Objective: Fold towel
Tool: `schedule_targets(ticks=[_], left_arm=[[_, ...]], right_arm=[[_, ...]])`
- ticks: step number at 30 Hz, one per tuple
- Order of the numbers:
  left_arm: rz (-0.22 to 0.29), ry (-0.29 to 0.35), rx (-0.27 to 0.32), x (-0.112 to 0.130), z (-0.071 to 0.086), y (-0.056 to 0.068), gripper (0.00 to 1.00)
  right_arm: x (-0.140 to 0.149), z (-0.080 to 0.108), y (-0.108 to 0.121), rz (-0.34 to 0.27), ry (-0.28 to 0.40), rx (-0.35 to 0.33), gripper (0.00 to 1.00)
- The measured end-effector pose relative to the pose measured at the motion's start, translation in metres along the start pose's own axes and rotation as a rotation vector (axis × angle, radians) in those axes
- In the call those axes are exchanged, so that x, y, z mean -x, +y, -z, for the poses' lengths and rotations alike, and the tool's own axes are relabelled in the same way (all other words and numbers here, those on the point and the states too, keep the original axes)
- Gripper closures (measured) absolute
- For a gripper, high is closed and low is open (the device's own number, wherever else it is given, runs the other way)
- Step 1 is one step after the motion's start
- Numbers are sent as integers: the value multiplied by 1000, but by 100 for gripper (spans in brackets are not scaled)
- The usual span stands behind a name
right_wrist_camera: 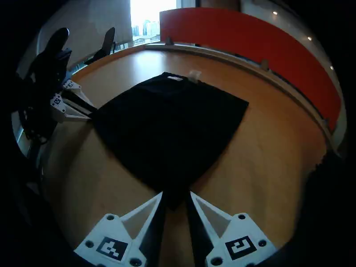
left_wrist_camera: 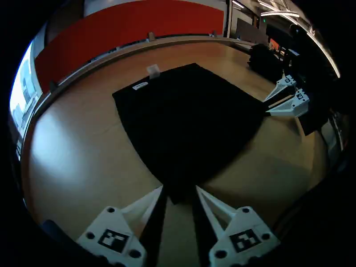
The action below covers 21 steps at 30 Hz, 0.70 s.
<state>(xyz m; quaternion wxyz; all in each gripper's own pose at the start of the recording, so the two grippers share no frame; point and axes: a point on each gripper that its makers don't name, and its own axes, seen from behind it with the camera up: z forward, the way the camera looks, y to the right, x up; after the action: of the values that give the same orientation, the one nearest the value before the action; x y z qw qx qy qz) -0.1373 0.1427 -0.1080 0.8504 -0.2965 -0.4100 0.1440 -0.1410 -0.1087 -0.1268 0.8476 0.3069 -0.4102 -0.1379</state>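
Left gripper view: the black towel [left_wrist_camera: 187, 120] lies flat on the wooden worktop [left_wrist_camera: 80, 151]. The left hand-held gripper [left_wrist_camera: 179, 190] stands at the towel's near corner with its fingers spread. The corner tip lies between them, and bare worktop shows in the gap behind the tip. Whether the dark pads touch the dark cloth cannot be told. In the right gripper view, the right hand-held gripper [right_wrist_camera: 176, 193] stands at the adjacent corner of the towel in the same condition: fingers apart, corner tip between them. A white label [left_wrist_camera: 140, 86] sits at the towel's far edge. A red panel [left_wrist_camera: 133, 26] runs beyond the towel along the worktop's far rim.
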Motion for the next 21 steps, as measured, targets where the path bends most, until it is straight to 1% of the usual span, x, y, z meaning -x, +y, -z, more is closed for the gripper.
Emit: schedule_targets(ticks=[1, 3, 5, 9, 11, 13, 15, 21], left_arm=[[1, 0, -4, 0, 0, 1, 79], [2, 1, -10, -1, -1, 2, 83], [1, 2, -16, 0, 0, 3, 85], [14, 0, -21, -1, 1, 3, 85], [33, -2, -18, -2, 1, 3, 85], [48, -5, -16, -3, 2, 3, 89], [59, -6, -15, -4, 2, 3, 89], [57, 11, -24, -17, 11, 5, 89]], right_arm=[[0, 0, 0, -1, -1, 0, 73], [0, 0, 0, -3, -2, 0, 77], [0, 0, -1, -1, -3, -4, 81], [-1, 1, -4, -1, -1, -9, 84], [-1, 2, -4, -5, 4, -8, 84], [-2, 4, -5, -10, 9, -9, 84], [-3, 6, -5, -16, 13, -10, 84], [-12, 17, -2, -26, 42, 4, 84]])
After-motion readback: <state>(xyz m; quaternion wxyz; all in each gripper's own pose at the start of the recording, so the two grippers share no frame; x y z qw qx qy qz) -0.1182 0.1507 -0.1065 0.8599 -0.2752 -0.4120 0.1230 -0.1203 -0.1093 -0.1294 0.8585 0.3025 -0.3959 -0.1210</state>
